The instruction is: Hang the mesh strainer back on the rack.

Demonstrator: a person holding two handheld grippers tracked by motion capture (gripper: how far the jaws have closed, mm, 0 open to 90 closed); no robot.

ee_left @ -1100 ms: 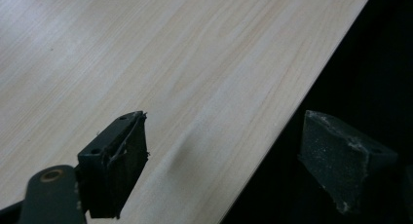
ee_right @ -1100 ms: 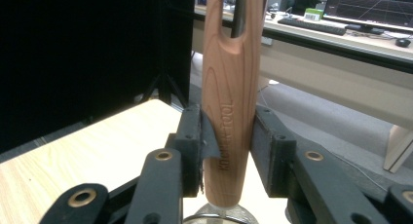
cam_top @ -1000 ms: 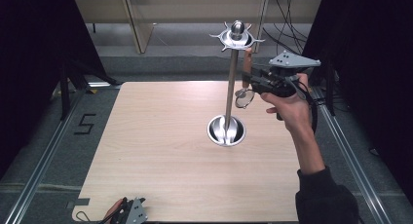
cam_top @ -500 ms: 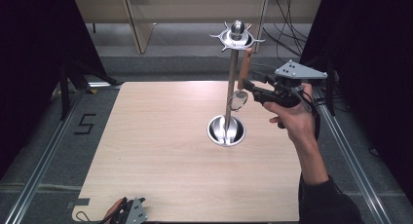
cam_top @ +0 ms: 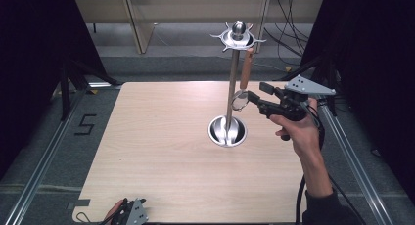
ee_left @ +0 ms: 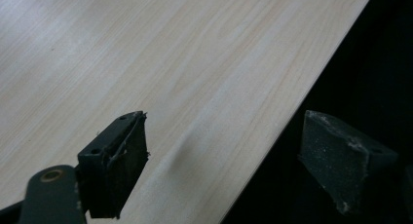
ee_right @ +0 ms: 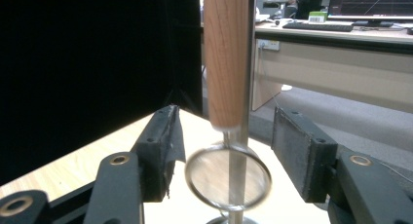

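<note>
Since the earlier frames the right claw has dropped lower beside the stand and its jaws have just been opening; they now stand spread on either side of the small strainer without pressing on it. That strainer hangs by its wooden handle from the spiked ring at the stand's top, its round wire loop dangling free between the two black jaws in the right gripper view. Seen from above, the stand rises from a shiny round dish-shaped base a little toward three o'clock from the middle of the bench; the dish holds the foot of the pole, and I cannot tell whether anything else is in it. At seven o'clock on the bench, near its edge, the left claw rests with its jaws spread wide and nothing between them; one jaw is over the wood, the other past the edge.
</note>
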